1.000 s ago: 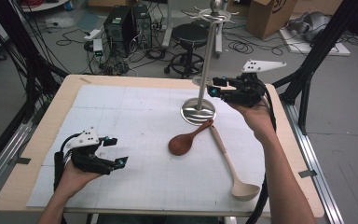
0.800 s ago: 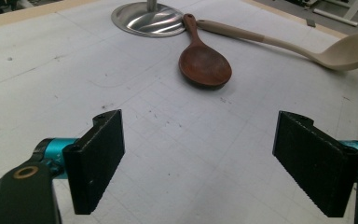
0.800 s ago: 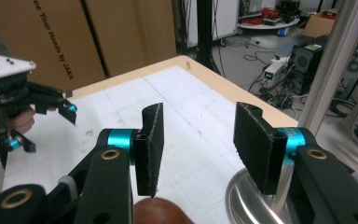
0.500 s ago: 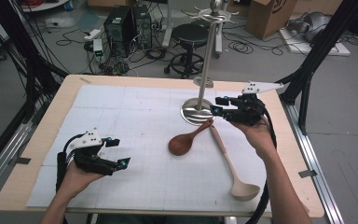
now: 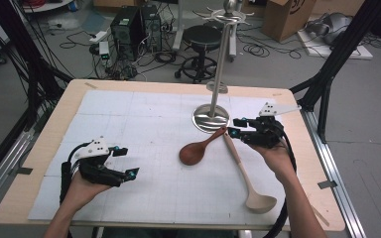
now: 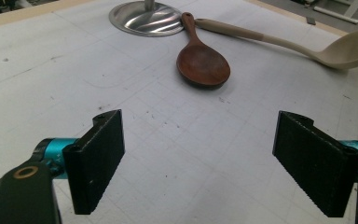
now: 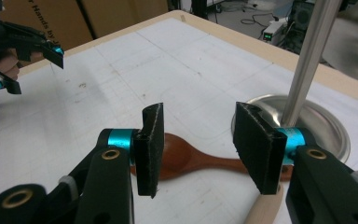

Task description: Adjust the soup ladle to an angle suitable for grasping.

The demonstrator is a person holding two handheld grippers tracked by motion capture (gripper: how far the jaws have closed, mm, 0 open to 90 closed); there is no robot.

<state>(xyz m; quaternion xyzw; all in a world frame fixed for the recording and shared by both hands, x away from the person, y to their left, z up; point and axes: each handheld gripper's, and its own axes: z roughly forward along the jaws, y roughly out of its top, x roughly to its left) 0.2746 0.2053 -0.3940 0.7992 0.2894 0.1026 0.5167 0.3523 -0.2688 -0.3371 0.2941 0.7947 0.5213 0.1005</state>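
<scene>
High view: right gripper (image 5: 234, 127) half open over brown wooden spoon's (image 5: 198, 149) handle at frame centre, nothing grasped; beige ladle (image 5: 245, 174) beside it.

Left gripper view: left gripper (image 6: 198, 154) wide, empty.

Right gripper view: spoon below jaws, steel stand (image 7: 328, 121) right; pickup not yet done.

On the desk (image 5: 39, 163) lies a gridded mat (image 5: 144, 119) that covers most of its top. Toward the far right of the mat stands a rack (image 5: 212, 118) with its round base flat on the mat and its pole upright. Just before the base lie two utensils: the wooden spoon (image 5: 198, 148) to the left, its handle end touching or just beside the base and its bowl toward the near left; the ladle (image 5: 243, 171) to its right, its handle running from beside the spoon's handle end to its bowl at the near right. The right tongs (image 5: 234, 127) hang over the two handle ends, jaws apart. The left tongs (image 5: 127, 161) sit at the near left of the mat, well apart from the utensils, jaws wide with nothing between them. Behind the desk, on the floor, stand a stool (image 5: 202, 37) and computer cases (image 5: 134, 27).
</scene>
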